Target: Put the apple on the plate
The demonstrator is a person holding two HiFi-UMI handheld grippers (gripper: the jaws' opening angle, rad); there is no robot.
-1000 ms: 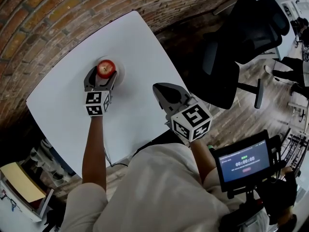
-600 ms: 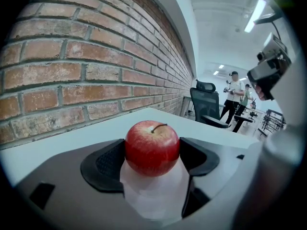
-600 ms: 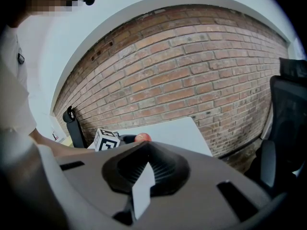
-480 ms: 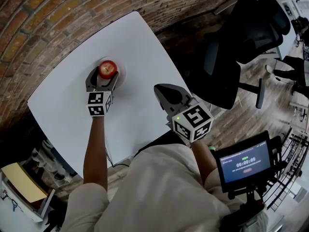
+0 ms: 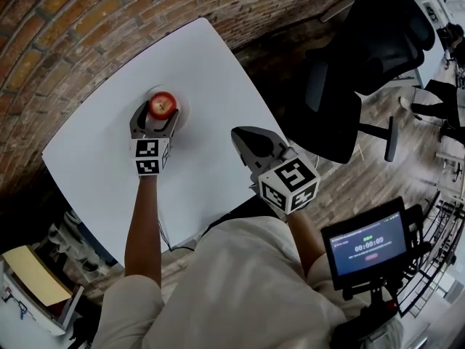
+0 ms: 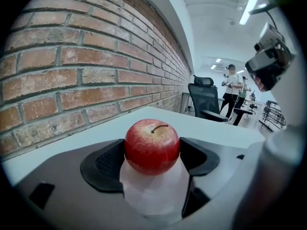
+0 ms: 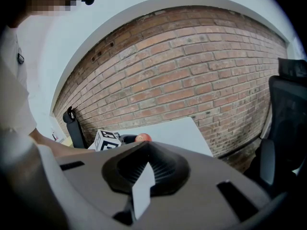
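One table (image 5: 211, 86) carried everything. There were two grippers: the left gripper (image 5: 155, 115) was clamped on the apple, and the right gripper (image 5: 238, 132) hung aside, jaws together, empty. One plate (image 5: 182, 109) lay under one apple (image 5: 162, 105). Placing seemed nearly finished; next the left jaws needed to part gently and then back away.

Office: swivel chair (image 5: 363, 71), brick wall (image 5: 65, 20), ceiling strip lights (image 6: 248, 7).

The apple (image 6: 152, 146) has glossy, smooth skin; the table (image 5: 211, 122) is smooth matt white; the wall (image 6: 72, 71) is rough brick
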